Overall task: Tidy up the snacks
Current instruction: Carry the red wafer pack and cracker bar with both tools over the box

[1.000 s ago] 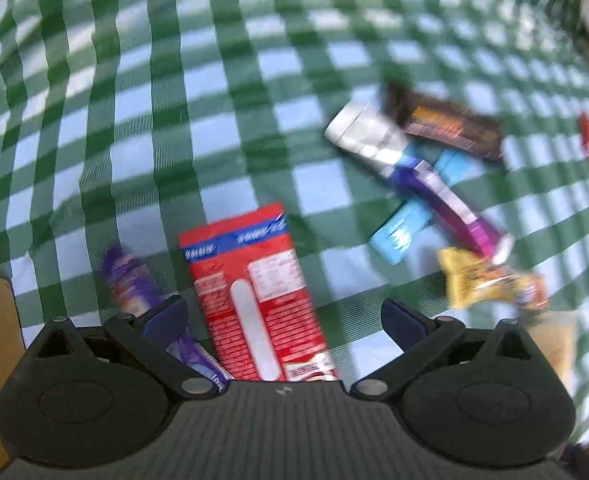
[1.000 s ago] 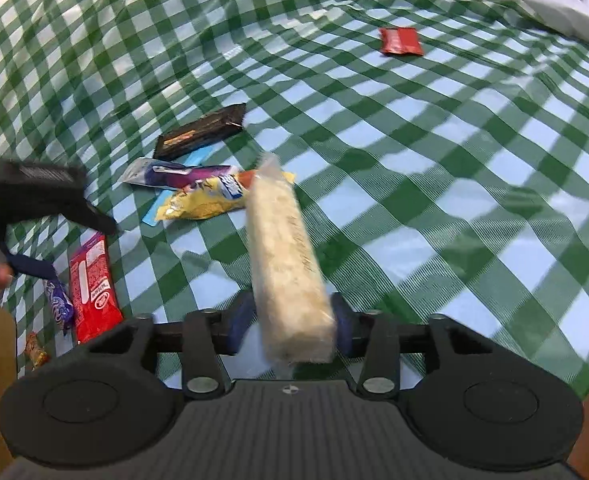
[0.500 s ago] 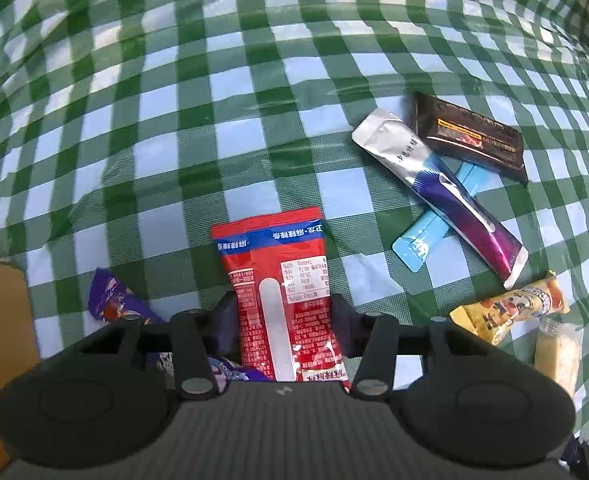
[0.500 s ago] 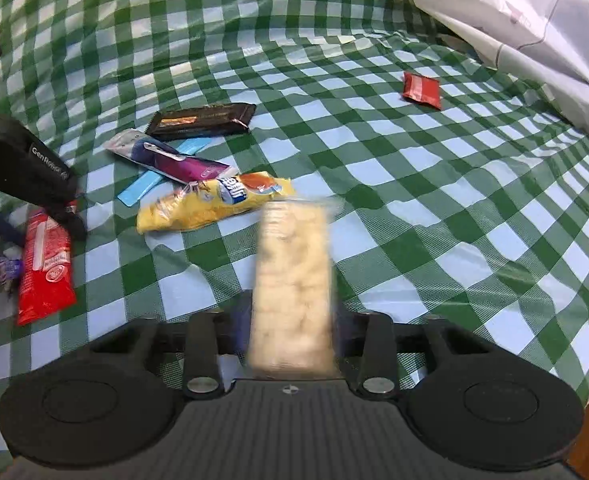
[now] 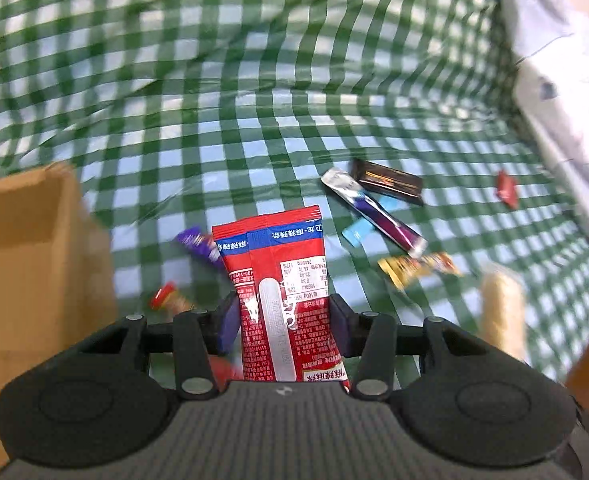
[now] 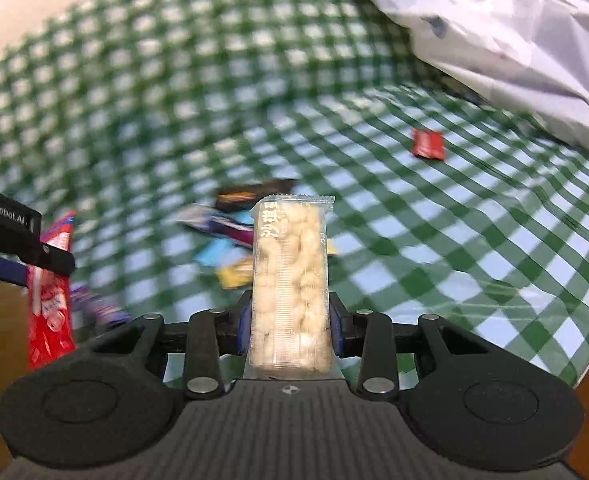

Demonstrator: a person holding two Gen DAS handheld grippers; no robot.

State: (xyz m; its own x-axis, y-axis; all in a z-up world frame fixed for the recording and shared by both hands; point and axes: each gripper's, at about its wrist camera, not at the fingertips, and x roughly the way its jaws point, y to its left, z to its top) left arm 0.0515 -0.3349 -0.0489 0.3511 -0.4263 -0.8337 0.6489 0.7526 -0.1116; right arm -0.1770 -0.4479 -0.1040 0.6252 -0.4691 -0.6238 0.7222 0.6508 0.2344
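Snacks lie spread on the green checked tablecloth (image 5: 254,128), and each gripper holds one of them above it. The left gripper (image 5: 284,320) has its jaws closed on a red packet (image 5: 282,276), which stands upright between them with its blue band at the top. The right gripper (image 6: 290,326) is clamped on a clear pack of pale puffed rice bar (image 6: 290,280), also upright. In the left wrist view a brown cardboard box (image 5: 34,256) stands at the left, just beside the held packet. Near the box, on the cloth, are a purple wrapper (image 5: 198,242) and a small red-ended candy (image 5: 168,296), both blurred. Further right a dark chocolate bar (image 5: 390,182), a silver and purple stick (image 5: 374,210), a light blue strip (image 5: 358,232) and a yellow packet (image 5: 416,266) lie close together, some overlapping. A small red sachet (image 6: 428,144) lies alone far to the right, near a white plastic bag (image 6: 514,32).
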